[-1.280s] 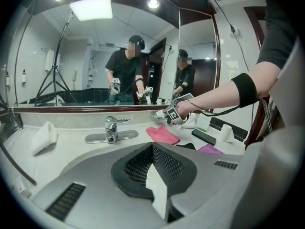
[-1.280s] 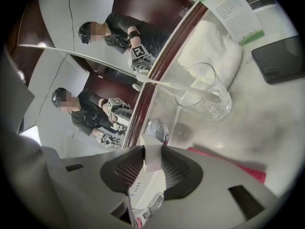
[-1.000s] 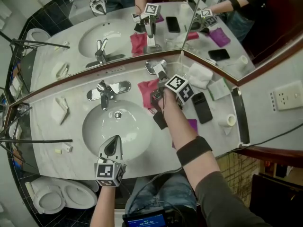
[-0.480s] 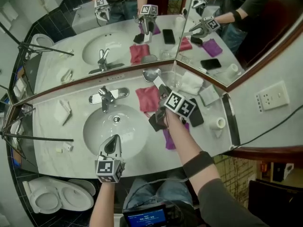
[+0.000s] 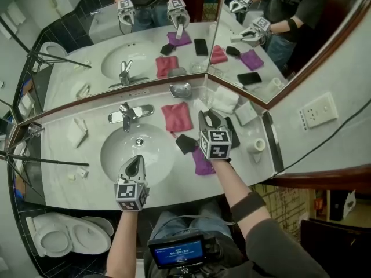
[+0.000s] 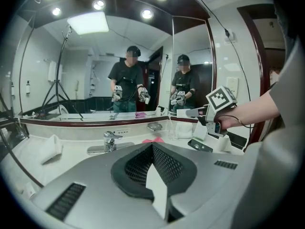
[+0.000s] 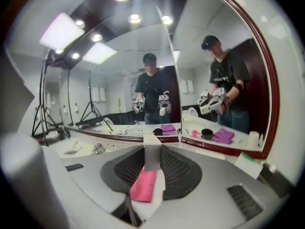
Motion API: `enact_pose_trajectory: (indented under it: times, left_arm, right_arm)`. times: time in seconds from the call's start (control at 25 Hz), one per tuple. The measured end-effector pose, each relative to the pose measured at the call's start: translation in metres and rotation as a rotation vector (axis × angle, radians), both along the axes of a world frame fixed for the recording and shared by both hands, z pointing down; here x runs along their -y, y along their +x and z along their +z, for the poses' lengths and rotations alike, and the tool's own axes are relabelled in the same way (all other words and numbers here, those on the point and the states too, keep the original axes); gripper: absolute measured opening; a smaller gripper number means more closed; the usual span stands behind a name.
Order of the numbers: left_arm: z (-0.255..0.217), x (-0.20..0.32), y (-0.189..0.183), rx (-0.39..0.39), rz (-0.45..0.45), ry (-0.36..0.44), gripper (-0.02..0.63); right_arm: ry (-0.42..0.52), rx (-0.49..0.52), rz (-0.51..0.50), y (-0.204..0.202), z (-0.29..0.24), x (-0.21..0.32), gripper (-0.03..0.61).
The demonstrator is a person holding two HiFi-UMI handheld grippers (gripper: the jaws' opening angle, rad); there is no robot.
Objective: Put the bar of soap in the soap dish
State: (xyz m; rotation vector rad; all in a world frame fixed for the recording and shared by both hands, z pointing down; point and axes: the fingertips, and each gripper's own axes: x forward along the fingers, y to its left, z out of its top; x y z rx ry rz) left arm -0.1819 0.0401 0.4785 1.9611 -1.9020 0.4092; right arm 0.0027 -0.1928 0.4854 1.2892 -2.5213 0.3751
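we only catch the pink soap bar (image 7: 142, 185) as a sliver pinched in the right gripper (image 7: 151, 149), hidden from the head view, left gripper (image 5: 137, 165) closed on nothing, round silver soap dish (image 5: 180, 90) far back against the mirror (image 5: 87, 45), white marble counter (image 5: 95, 120)

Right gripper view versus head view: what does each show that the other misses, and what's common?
Only the right gripper view shows a pink bar, probably the soap, clamped in the right tool. Only the head view shows the wall socket and the screen at the person's waist. Both show the mirror and the purple cloth, the gripper view only as a reflection.
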Motion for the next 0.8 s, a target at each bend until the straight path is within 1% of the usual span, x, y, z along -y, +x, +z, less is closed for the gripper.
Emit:
enact_pose_trajectory:
  times: [0.04,0.12,0.2,0.36,0.44,0.6,0.8]
  left_arm:
    - [-0.002,0.001,0.001,0.000,-0.002,0.003,0.000]
    - [-0.005,0.003,0.003,-0.002,-0.006,0.009,0.000]
    - [-0.007,0.004,0.007,-0.005,-0.010,0.013,0.000]
    - [-0.014,0.006,0.014,-0.010,-0.022,0.020,0.000]
    - [-0.015,0.007,0.017,-0.007,-0.022,0.021,0.000]
    - [-0.015,0.009,0.024,-0.001,-0.026,0.019,0.000]
    - [-0.008,0.005,0.036,0.003,-0.033,0.010,0.000]
  right_arm:
    - [0.051,-0.055,-0.026,0.001,-0.006,-0.003,0.120]
    - [0.111,-0.127,-0.074,0.001,-0.020,-0.013,0.120]
    - [0.131,-0.166,-0.107,0.004,-0.028,-0.023,0.120]
    - [0.135,-0.196,-0.144,0.016,-0.029,-0.029,0.120]
    - [0.148,-0.238,-0.167,0.023,-0.026,-0.031,0.120]
    - [0.201,-0.405,-0.254,0.035,0.001,-0.036,0.120]
    - [0.197,-0.613,-0.334,0.060,0.052,-0.039,0.120]
